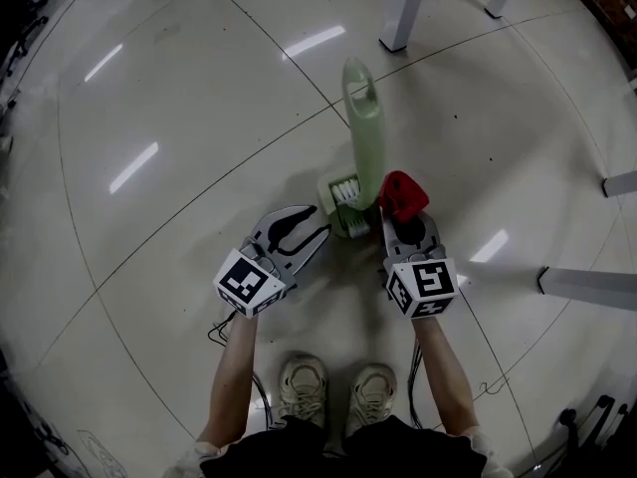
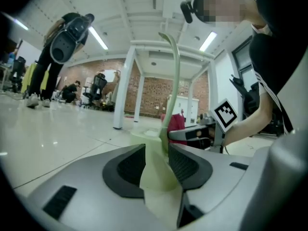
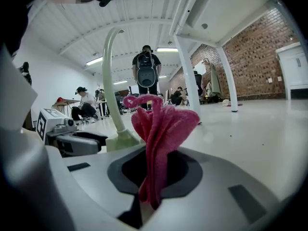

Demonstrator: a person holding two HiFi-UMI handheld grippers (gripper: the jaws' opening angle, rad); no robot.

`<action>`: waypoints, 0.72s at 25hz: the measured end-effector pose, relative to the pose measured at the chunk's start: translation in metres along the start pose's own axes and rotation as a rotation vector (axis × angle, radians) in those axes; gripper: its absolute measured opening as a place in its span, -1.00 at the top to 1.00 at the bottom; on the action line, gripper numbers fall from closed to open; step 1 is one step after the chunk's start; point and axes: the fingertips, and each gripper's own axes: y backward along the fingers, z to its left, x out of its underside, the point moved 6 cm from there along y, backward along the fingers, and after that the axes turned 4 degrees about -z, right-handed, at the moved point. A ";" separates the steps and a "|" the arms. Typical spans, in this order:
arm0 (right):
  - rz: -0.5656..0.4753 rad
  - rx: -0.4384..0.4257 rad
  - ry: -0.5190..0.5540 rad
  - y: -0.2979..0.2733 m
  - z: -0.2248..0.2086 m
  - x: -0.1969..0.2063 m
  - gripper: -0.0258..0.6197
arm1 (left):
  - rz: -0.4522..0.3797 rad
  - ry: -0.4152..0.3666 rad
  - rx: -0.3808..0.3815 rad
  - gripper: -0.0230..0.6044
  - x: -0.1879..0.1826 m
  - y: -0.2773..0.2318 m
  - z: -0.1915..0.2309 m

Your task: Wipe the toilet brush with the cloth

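Right tool (image 1: 403, 221) pinching cloth (image 1: 403, 194), toilet brush (image 1: 362, 127) alongside

Left gripper (image 2: 157, 154) has its jaws clamped on the pale green base of the toilet brush (image 2: 175, 76), its thin handle curving up overhead. Just behind, the red cloth (image 2: 176, 122) sits at the right gripper (image 2: 185, 135) tip.

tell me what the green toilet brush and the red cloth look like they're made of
The toilet brush looks like moulded plastic: pale green, smooth, dull sheen, with the long handle one seamless curved piece. Its bristles are white, perhaps synthetic fibre. The cloth is soft pink-red fabric, probably terry or microfibre: matte, fuzzy surface, limp folds.
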 end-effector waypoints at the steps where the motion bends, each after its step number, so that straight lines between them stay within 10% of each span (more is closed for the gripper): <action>1: 0.001 0.000 -0.002 0.001 0.000 0.001 0.83 | -0.020 0.007 -0.025 0.52 -0.002 0.003 0.007; 5: -0.003 0.000 -0.015 0.006 0.000 0.001 0.83 | 0.016 0.004 -0.006 0.50 -0.001 0.000 0.030; 8: -0.009 -0.011 -0.015 0.006 0.002 0.001 0.83 | 0.057 0.003 0.080 -0.08 0.002 -0.011 0.032; 18: -0.006 -0.072 0.023 -0.006 -0.002 0.003 0.83 | 0.074 0.007 0.197 -0.11 0.002 -0.029 0.027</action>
